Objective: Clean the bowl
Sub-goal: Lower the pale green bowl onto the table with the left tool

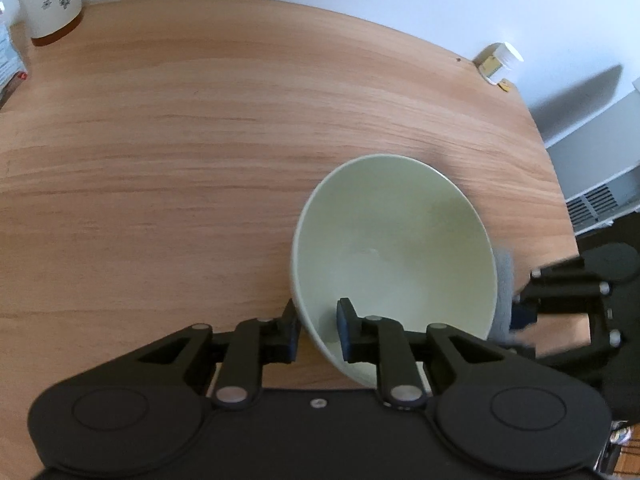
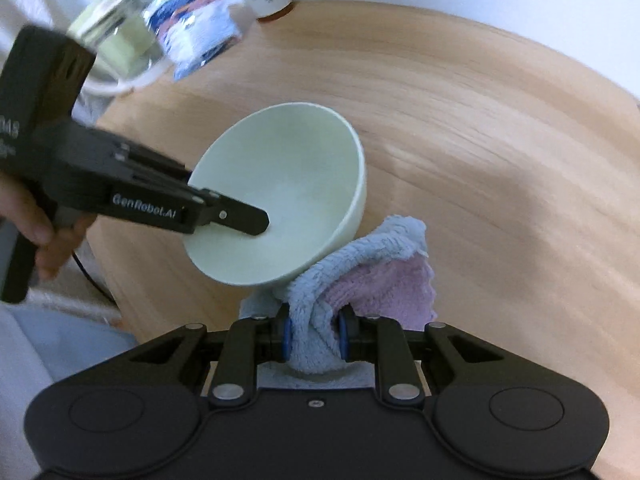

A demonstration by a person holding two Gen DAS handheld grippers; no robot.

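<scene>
A pale green bowl (image 1: 394, 252) is tilted on its side above the wooden table (image 1: 180, 160). My left gripper (image 1: 318, 330) is shut on the bowl's near rim, one finger inside and one outside. In the right wrist view the bowl (image 2: 288, 200) faces me, with the left gripper (image 2: 224, 216) gripping its left rim. My right gripper (image 2: 315, 338) is shut on a blue and pink cloth (image 2: 360, 268), which presses against the bowl's lower outer wall. The cloth (image 1: 505, 292) and the right gripper (image 1: 524, 316) show blurred behind the bowl's right side in the left wrist view.
A patterned cup (image 1: 50, 0) stands at the table's far left corner. A small white-capped jar (image 1: 498, 62) sits at the far right edge. In the right wrist view a glass jar (image 2: 116, 44) and a foil packet (image 2: 194, 34) stand blurred at the far left.
</scene>
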